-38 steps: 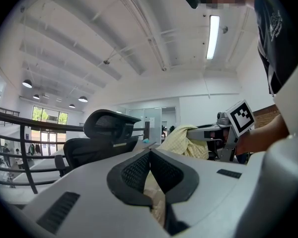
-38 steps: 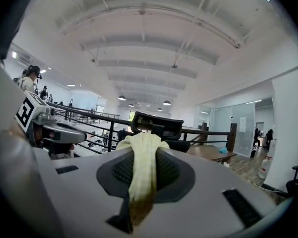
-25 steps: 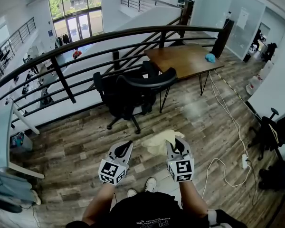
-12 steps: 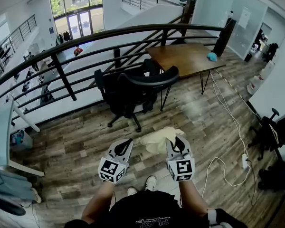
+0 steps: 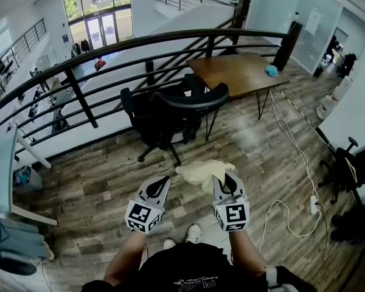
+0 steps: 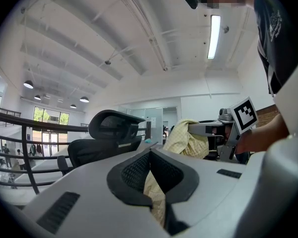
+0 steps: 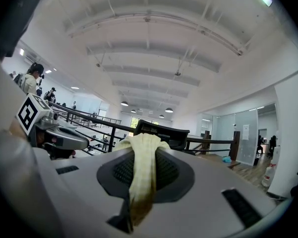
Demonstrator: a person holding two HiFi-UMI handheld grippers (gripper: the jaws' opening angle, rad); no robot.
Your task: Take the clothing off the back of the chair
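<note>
A pale yellow garment (image 5: 202, 170) hangs in front of me, clear of the black office chair (image 5: 164, 117) that stands by the railing. My right gripper (image 5: 224, 181) is shut on the garment. In the right gripper view a strip of the garment (image 7: 141, 172) is pinched between the jaws and drapes back over them. My left gripper (image 5: 161, 186) is beside it at the same height, jaws together. The left gripper view shows yellow fabric in the slit of the left gripper (image 6: 150, 155). In the head view the garment looks just apart from it. The chair's curved backrest (image 6: 111, 125) is bare.
A black metal railing (image 5: 79, 96) curves behind the chair. A wooden table (image 5: 237, 75) with a small blue thing (image 5: 269, 73) stands at the far right. A white cable (image 5: 298, 157) trails over the wood floor. Another dark chair (image 5: 353, 166) is at the right edge.
The garment has shifted a little left and up and spread toward the left gripper. Both grippers have stayed nearly still.
</note>
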